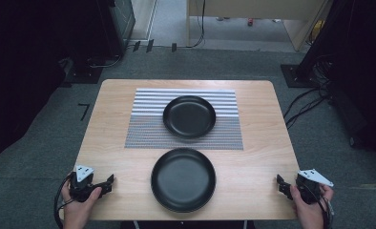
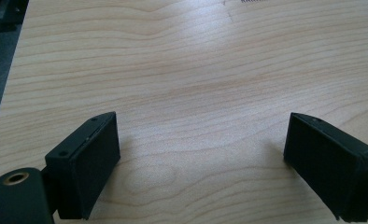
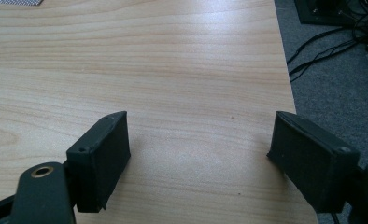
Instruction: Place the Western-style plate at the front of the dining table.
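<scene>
The surface (image 1: 114, 143) is pale wood with a fine, wavy brown grain. On it lies a placemat (image 1: 148, 129) in two patterns: its far half carries bold white and grey stripes running crosswise, its near half a fine grey and white weave that reads as a speckled mesh. The far plate (image 1: 189, 116) is glossy black, and the near plate (image 1: 183, 179) is the same black with a soft sheen along its rim. The left gripper (image 1: 110, 182) and the right gripper (image 1: 280, 184) are matt black, each topped by a light grey three-cornered plate. The floor (image 1: 43, 157) is dark grey carpet.
</scene>
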Motion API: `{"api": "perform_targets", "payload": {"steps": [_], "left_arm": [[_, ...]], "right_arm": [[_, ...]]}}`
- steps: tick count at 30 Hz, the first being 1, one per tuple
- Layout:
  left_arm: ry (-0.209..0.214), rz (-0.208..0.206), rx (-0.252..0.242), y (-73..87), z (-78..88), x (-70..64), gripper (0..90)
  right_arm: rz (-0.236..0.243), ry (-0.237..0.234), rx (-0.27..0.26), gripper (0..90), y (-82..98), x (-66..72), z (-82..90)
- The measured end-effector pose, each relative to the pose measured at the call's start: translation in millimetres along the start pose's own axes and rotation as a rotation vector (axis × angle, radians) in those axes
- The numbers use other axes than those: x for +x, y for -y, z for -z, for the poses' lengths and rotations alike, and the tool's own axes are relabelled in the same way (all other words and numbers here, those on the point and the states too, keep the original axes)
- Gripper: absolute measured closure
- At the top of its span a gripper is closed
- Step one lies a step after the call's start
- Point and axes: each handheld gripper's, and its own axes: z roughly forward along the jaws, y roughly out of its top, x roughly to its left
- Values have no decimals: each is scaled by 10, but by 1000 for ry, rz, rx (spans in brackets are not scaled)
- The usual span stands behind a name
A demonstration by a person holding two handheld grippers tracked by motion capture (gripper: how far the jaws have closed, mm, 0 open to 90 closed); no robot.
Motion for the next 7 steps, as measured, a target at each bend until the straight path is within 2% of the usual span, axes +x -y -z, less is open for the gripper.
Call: {"api": "perform_targets", "payload": {"steps": [7], "left_arm": [[0, 0, -1, 2, 1, 0, 102]], "right_arm": [[2, -1, 2, 177, -1, 1, -2]]}}
